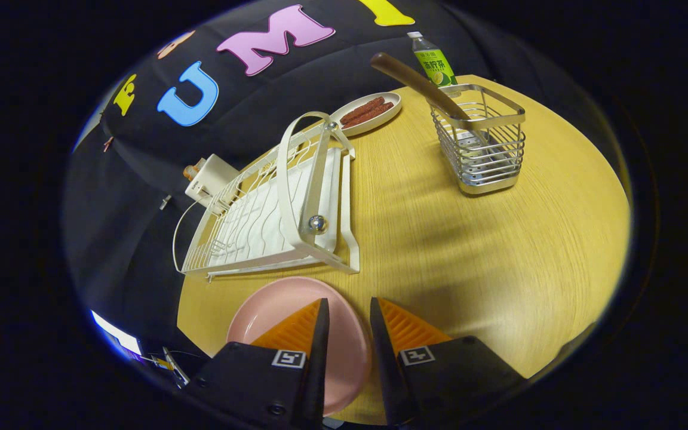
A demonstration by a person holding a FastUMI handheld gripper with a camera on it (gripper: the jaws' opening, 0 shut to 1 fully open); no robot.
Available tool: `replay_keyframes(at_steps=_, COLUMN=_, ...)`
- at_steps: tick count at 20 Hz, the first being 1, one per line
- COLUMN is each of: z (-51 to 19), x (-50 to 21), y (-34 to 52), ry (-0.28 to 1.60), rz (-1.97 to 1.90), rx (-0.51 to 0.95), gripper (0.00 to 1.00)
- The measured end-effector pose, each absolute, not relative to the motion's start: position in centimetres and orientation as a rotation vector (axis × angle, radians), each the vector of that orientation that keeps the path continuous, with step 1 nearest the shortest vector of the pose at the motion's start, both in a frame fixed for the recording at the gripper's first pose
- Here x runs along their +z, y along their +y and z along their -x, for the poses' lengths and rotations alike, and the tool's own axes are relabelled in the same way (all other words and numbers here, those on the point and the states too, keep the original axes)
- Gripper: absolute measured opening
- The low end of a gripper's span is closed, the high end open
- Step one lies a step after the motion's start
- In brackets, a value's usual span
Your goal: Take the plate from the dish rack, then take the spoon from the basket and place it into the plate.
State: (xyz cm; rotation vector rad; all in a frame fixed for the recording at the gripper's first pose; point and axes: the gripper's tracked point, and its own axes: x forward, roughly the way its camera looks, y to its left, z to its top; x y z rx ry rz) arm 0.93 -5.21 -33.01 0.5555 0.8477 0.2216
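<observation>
A round wooden desk (pixel 499 251) filled the middle and right of the frame, with the booth's black cloth wall behind it in the upper left. A white dish rack (pixel 272 209) lay left of centre on the desk, its slots empty. Just below the rack, in the lower centre, a pink plate (pixel 272 310) rested flat on the desk. The claw (pixel 349 310) sat at the bottom centre, its fingers a narrow gap apart and holding nothing; the left finger overlapped the plate, and whether it touched the plate could not be told. In the upper right stood a wire basket (pixel 484 149), with the brown handle of the spoon (pixel 418 80) leaning out toward the upper centre. Beyond the rack sat a small oval dish of sausages (pixel 368 112), and a green-labelled bottle (pixel 433 60) stood behind the basket.
</observation>
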Motion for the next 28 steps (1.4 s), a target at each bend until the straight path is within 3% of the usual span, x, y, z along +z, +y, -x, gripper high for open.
replay_keyframes(at_steps=1, z=-1.0, x=-32.7, y=-5.8, ry=0.829, rz=-0.551, rx=0.227, gripper=0.47)
replay_keyframes(at_steps=4, z=-0.4, x=-30.9, y=-8.0, ry=0.762, rz=-0.477, rx=0.255, gripper=0.89)
replay_keyframes(at_steps=5, z=-0.4, x=-30.2, y=-8.9, ry=0.73, rz=-0.436, rx=0.254, gripper=0.97)
replay_keyframes(at_steps=15, z=-5.5, x=-18.1, y=-15.4, ry=0.249, rz=-0.047, rx=0.228, gripper=0.98)
replay_keyframes(at_steps=24, z=-13.0, x=-21.1, y=-17.2, ry=0.267, rz=0.035, rx=0.122, gripper=0.99)
replay_keyframes(at_steps=28, z=-14.5, x=-22.8, y=-16.8, ry=0.291, rz=0.075, rx=0.124, gripper=0.91)
